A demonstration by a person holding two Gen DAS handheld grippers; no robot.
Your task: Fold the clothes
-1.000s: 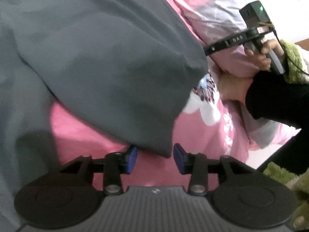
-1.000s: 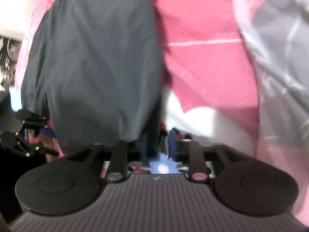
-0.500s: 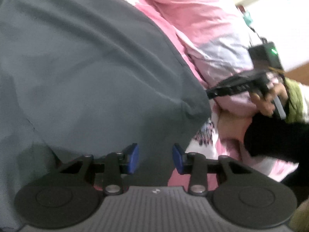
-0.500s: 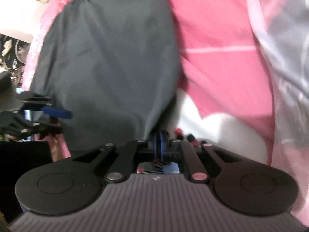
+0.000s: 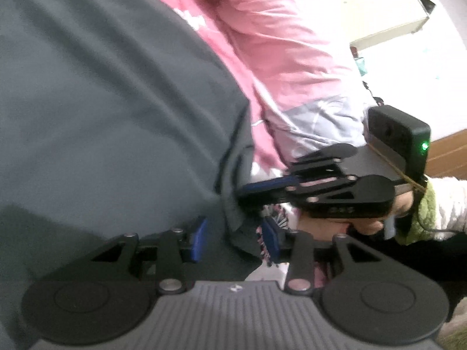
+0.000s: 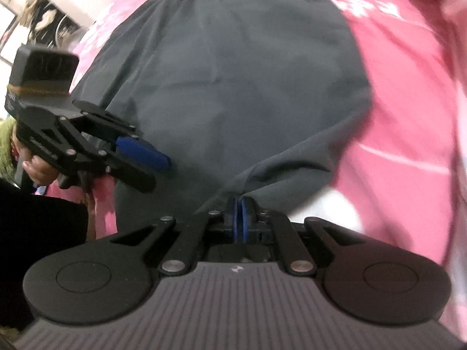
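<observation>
Right gripper (image 6: 240,218) pinches garment (image 6: 233,87) corner — clamped.

I count one grey garment (image 5: 111,110) on one pink bedspread (image 6: 408,122). I see two grippers: my left (image 5: 233,240) and my right (image 6: 240,218), each with two blue pads (image 5: 197,242). One pink-and-grey quilt (image 5: 286,52) lies beyond. One hand (image 5: 362,221) shows, one green cuff (image 5: 420,215).
</observation>
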